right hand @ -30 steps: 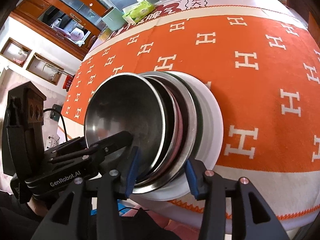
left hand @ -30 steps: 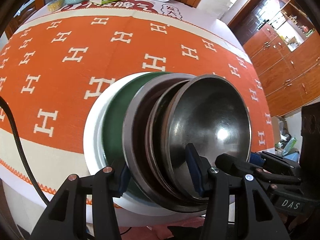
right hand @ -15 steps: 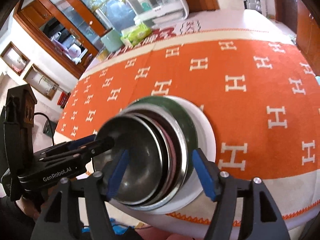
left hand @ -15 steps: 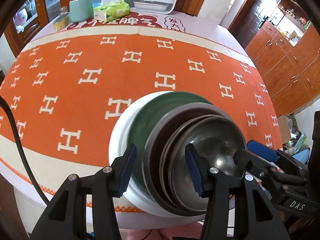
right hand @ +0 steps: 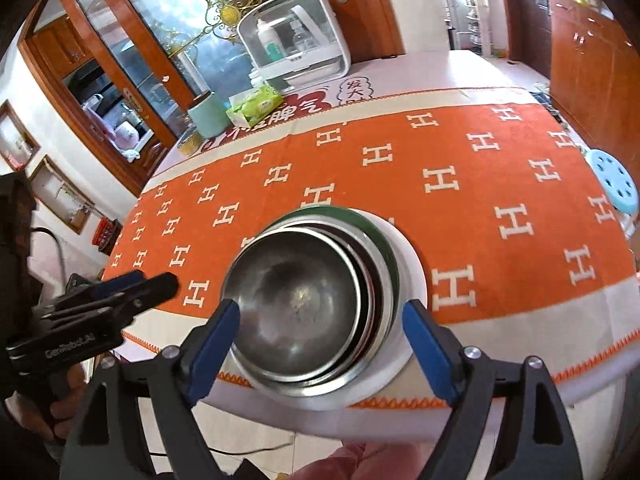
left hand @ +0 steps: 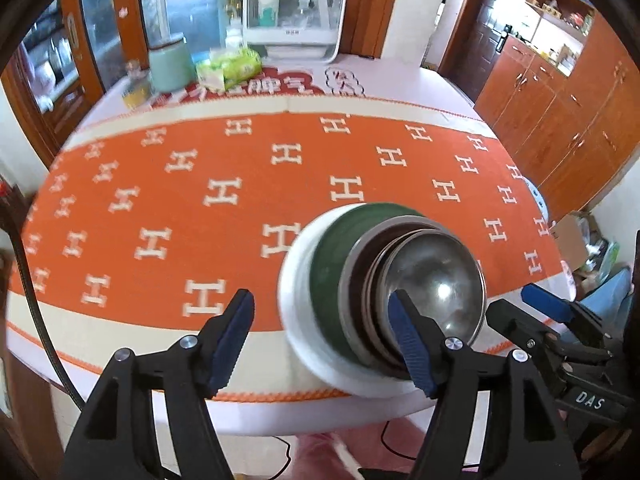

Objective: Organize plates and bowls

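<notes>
A nested stack sits at the near edge of the table: a white plate at the bottom, a green plate on it, then steel dishes, with a steel bowl on top. The stack also shows in the right wrist view, steel bowl uppermost on the white plate. My left gripper is open and empty, held back from the stack's left side. My right gripper is open and empty, its jaws standing apart in front of the stack.
An orange cloth with white H marks covers the round table. At the far side stand a mint canister, a green tissue pack and a white appliance. A blue stool stands at the right.
Both grippers have opened wider and pulled back from the stack towards me. The stack stays on the table.
</notes>
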